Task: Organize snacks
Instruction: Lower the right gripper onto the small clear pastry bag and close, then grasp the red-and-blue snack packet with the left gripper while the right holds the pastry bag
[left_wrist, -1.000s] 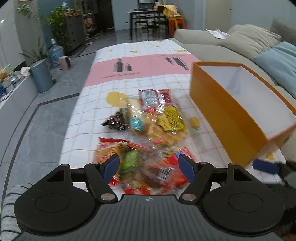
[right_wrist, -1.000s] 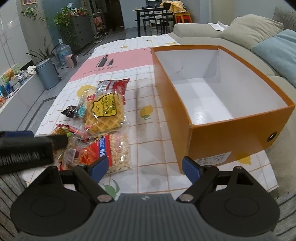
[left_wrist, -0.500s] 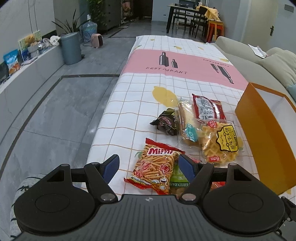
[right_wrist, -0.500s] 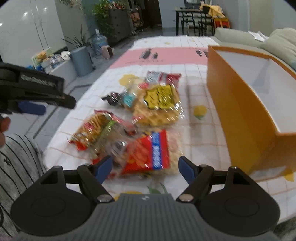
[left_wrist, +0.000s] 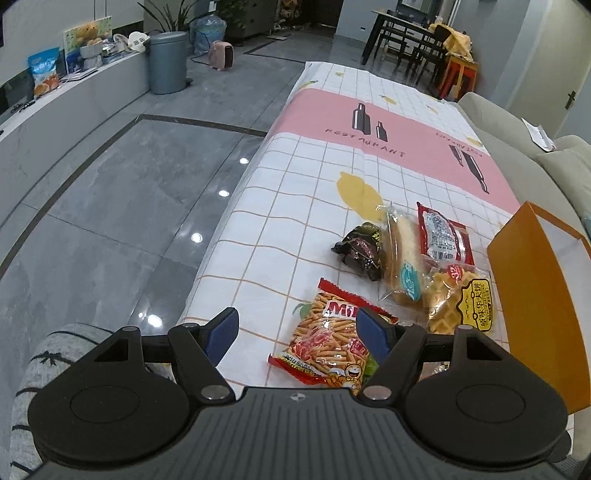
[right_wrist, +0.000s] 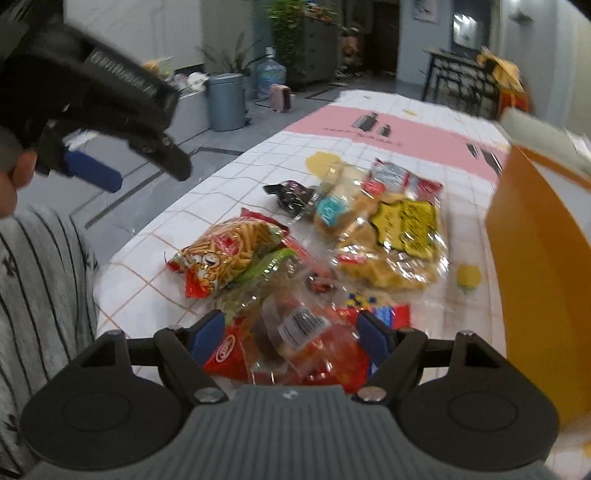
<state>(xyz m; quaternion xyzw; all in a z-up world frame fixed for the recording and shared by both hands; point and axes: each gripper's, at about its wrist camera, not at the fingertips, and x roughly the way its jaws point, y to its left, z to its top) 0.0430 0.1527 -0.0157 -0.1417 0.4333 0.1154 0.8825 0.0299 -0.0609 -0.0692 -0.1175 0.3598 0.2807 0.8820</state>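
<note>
While jaws narrow, right tool (right_wrist: 291, 334) gapes empty just above crinkly red-and-clear plastic snack packet (right_wrist: 295, 347), nearer than left tool (right_wrist: 92, 173).

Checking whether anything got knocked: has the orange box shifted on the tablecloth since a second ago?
Cannot tell. The orange box now sits at the right edge of both views, but the cameras swung left; the lemon print beside it looks equally near.

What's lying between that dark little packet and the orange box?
Left wrist view: between the dark packet and orange box lie a bread pack, red packet and waffle pack.
</note>
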